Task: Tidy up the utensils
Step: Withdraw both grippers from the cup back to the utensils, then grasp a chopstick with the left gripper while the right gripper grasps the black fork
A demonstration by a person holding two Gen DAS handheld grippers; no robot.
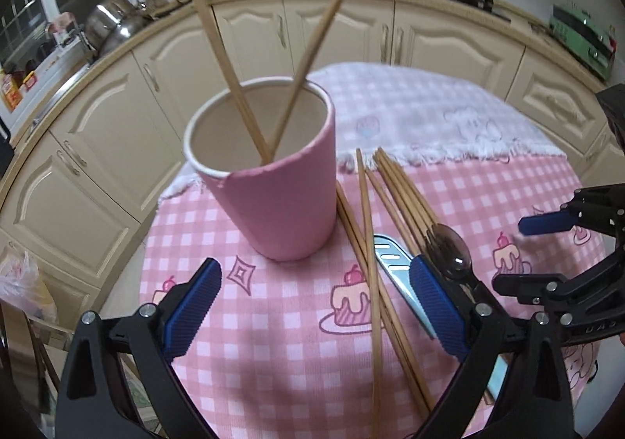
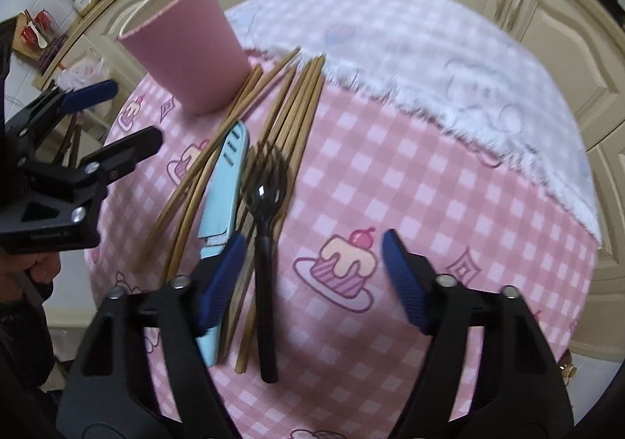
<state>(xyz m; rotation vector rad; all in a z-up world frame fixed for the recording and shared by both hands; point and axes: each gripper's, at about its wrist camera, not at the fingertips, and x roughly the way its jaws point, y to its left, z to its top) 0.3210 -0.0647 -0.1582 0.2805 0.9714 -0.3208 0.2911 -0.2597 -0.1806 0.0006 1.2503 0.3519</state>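
I can read almost nothing from here. On the black frame of the right gripper (image 1: 547,222), seen from my left wrist camera, there are pale raised letters that look like "DAS", though the end is cut off and I can't be sure of them. On the left gripper (image 2: 117,114), in my right wrist view, a line of small print runs along the body but is too blurred to make out. The jar labels on the counter are unreadable.
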